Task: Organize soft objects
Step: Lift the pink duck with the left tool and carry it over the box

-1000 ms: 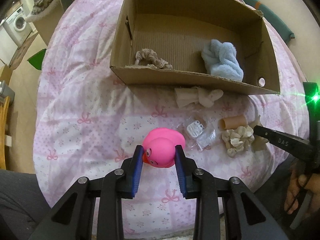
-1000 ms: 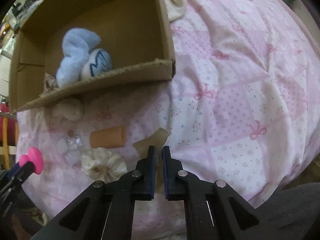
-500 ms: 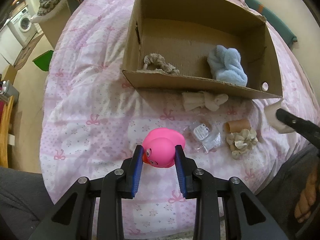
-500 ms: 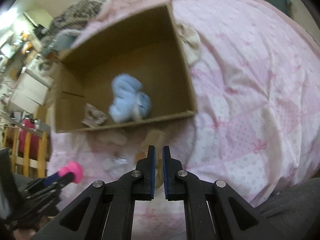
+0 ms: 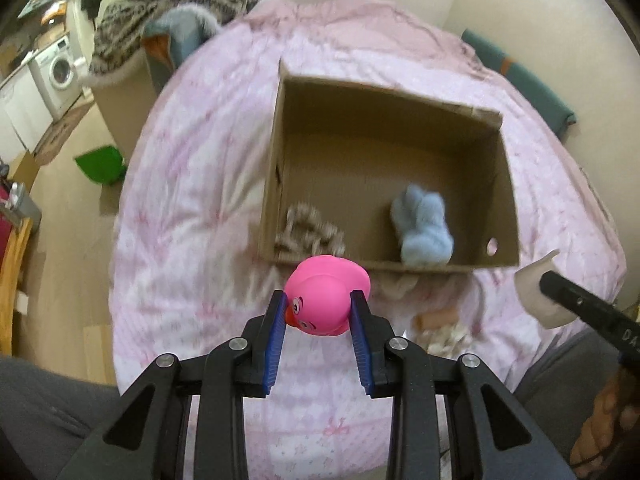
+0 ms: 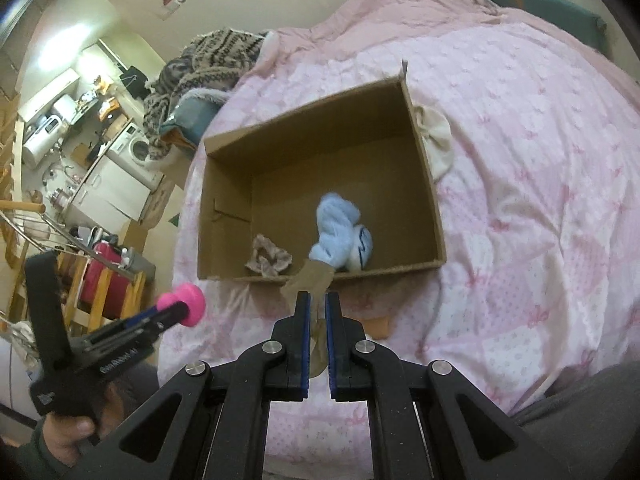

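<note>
Pink duck (image 5: 326,295) pinched in the left gripper (image 5: 320,312) and what looks like beige cloth (image 6: 311,280) nipped in the right gripper (image 6: 316,312) both hang low-centre, awaiting release over the cardboard box (image 5: 400,96).

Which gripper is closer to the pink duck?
Left. The left gripper is shut on the pink duck; the right gripper, holding a beige cloth, is off to the side.

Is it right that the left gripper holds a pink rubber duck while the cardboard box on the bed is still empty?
Not quite. The left gripper does hold the pink duck, but the cardboard box isn't empty: the right wrist view shows a blue plush and a beige scrunchie inside.
</note>
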